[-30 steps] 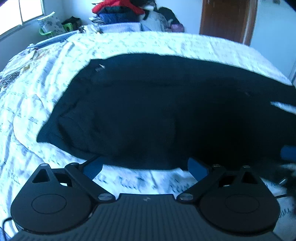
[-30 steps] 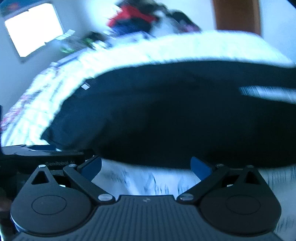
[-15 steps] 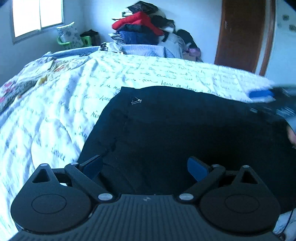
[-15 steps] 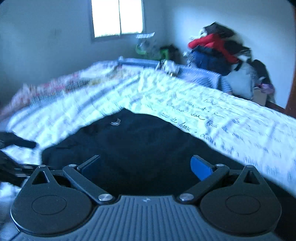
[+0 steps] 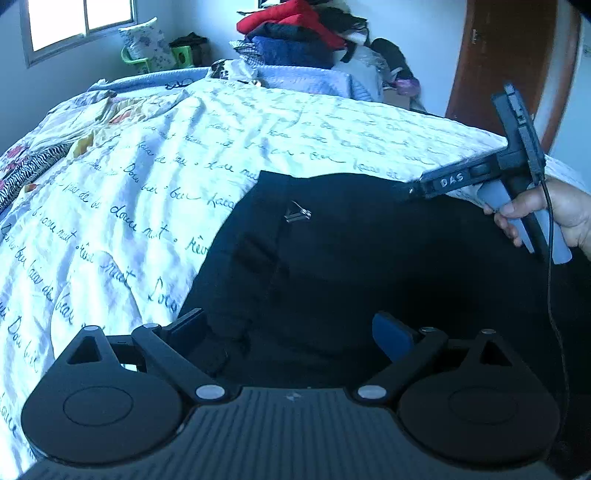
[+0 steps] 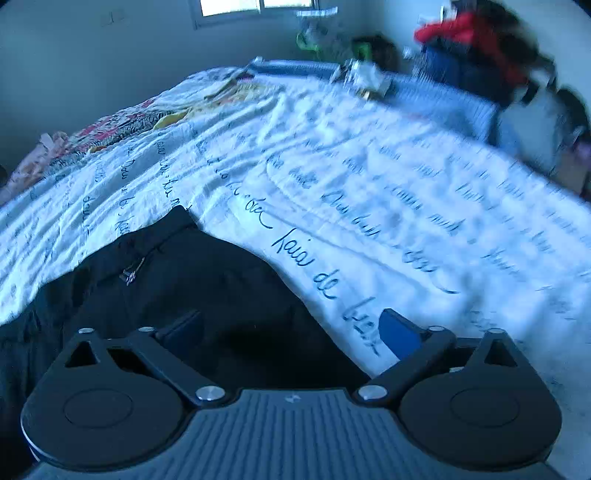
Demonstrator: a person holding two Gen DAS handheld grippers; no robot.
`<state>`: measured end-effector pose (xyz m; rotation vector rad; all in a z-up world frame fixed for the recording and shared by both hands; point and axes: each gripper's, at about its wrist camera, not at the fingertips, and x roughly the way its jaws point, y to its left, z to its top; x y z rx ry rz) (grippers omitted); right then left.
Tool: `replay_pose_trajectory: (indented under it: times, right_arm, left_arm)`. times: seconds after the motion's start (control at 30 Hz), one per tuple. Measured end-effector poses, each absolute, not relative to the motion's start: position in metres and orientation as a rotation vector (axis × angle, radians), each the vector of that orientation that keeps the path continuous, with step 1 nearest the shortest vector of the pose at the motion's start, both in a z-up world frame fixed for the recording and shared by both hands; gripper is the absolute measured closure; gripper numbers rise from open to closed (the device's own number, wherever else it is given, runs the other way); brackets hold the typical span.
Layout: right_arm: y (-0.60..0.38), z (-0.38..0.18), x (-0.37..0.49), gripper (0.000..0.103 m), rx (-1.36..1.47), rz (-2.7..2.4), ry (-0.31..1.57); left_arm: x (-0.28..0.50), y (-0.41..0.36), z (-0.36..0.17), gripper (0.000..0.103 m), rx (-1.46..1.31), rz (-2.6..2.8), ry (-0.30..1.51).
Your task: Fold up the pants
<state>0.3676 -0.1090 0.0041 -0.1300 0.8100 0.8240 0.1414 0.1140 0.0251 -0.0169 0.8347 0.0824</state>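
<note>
Black pants (image 5: 369,266) lie flat on a white bedspread (image 5: 155,192) printed with script. A small metal clasp (image 5: 297,214) marks the waist end. My left gripper (image 5: 291,328) hovers open over the near part of the waist, nothing between its fingers. A hand (image 5: 569,214) holds my right gripper (image 5: 417,190) at the far edge of the pants. In the right wrist view that gripper (image 6: 291,325) stands wide with its jaws closing. The far edge of the pants (image 6: 192,280) runs below them, and the pads do not press on it.
A pile of clothes (image 5: 295,33) stands beyond the bed's far side, beside a brown door (image 5: 509,59). A window (image 5: 74,22) is at the upper left. Patterned fabrics (image 5: 26,166) lie at the bed's left end. A cable (image 5: 554,295) hangs from the right gripper.
Both grippers have shifted toward the waist end of the pants. The right one has swung across and rolled, from the near side to the far edge, and now shows in the left wrist view.
</note>
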Motion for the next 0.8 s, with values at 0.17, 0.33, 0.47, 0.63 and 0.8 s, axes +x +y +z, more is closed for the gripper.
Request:
replay_pose_trajectory:
  times: [0.17, 0.33, 0.47, 0.63, 0.8]
  right_arm:
    - [-0.100, -0.005, 0.381, 0.059, -0.138, 0.874, 0.853]
    - [-0.097, 0.006, 0.355, 0.094, -0.232, 0.869, 0.769]
    - [-0.081, 0.013, 0.299, 0.096, -0.507, 0.794, 0.549]
    - [-0.061, 0.004, 0.227, 0.096, -0.795, 0.751, 0.319]
    - [-0.058, -0.008, 0.188, 0.096, -0.926, 0.732, 0.191]
  left_arm:
    - [0.175, 0.122, 0.025, 0.007, -0.062, 0.064, 0.863]
    - [0.225, 0.133, 0.024, 0.008, -0.209, 0.043, 0.894]
    - [0.259, 0.149, 0.023, 0.008, -0.427, 0.023, 0.892]
    - [0.292, 0.160, 0.014, 0.008, -0.664, -0.036, 0.913]
    - [0.312, 0.162, -0.005, 0.017, -0.811, -0.075, 0.979]
